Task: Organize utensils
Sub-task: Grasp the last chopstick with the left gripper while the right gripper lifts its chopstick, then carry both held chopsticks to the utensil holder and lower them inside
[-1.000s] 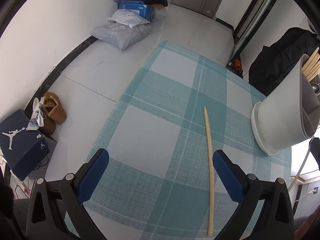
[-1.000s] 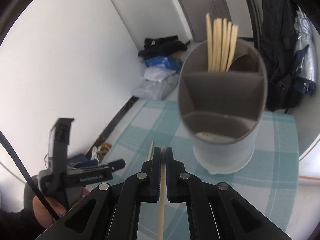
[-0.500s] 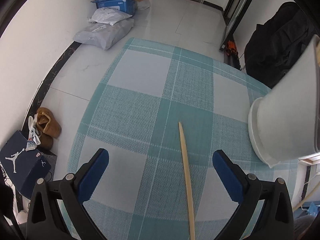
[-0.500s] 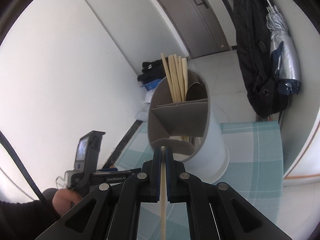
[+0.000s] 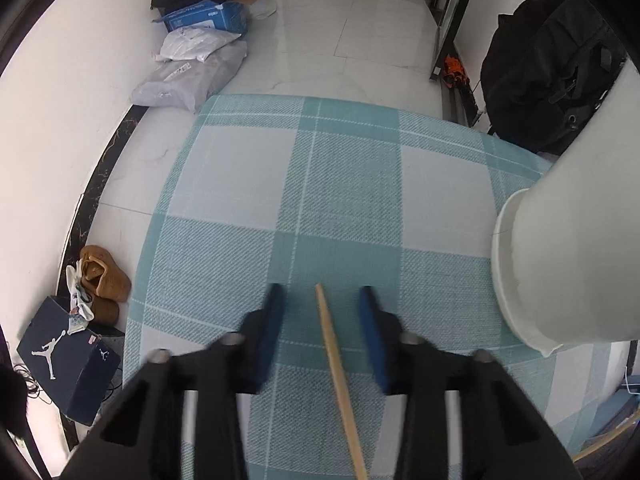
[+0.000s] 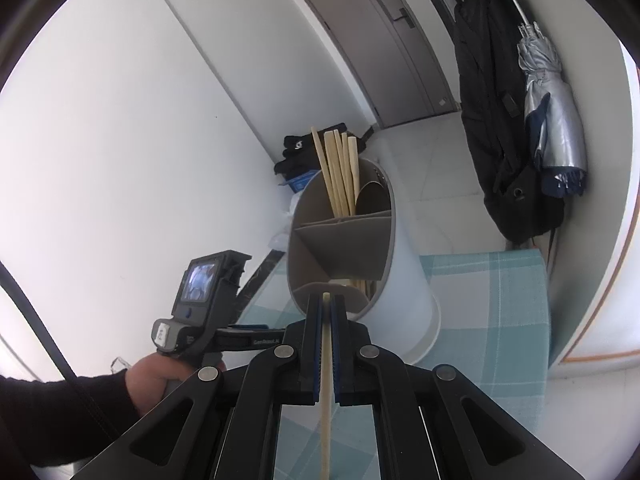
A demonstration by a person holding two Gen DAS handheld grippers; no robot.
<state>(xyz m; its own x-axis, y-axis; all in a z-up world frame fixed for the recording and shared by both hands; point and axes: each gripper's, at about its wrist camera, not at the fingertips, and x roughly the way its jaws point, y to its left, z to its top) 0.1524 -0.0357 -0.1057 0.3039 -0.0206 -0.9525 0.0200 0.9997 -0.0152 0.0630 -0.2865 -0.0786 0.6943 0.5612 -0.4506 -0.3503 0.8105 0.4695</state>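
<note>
Pale wooden chopstick [image 5: 338, 376] lies on the teal-and-white checked tablecloth [image 5: 344, 184], between the left gripper's [image 5: 320, 300] closing blue pads [image 5: 272, 320]; contact apparently not made, frame blurred. Right gripper [image 6: 327, 306] is clamped on a second wooden chopstick [image 6: 326, 392], tip near the white cylindrical divided utensil holder [image 6: 404, 280].

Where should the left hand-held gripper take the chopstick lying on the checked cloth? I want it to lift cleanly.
Grip the chopstick across its thin shaft, a little back from the tip, coming straight down from above. It lies flat on the checked cloth, so only its two long sides are free. The left hand-held gripper already straddles it, jaws closing.
</note>
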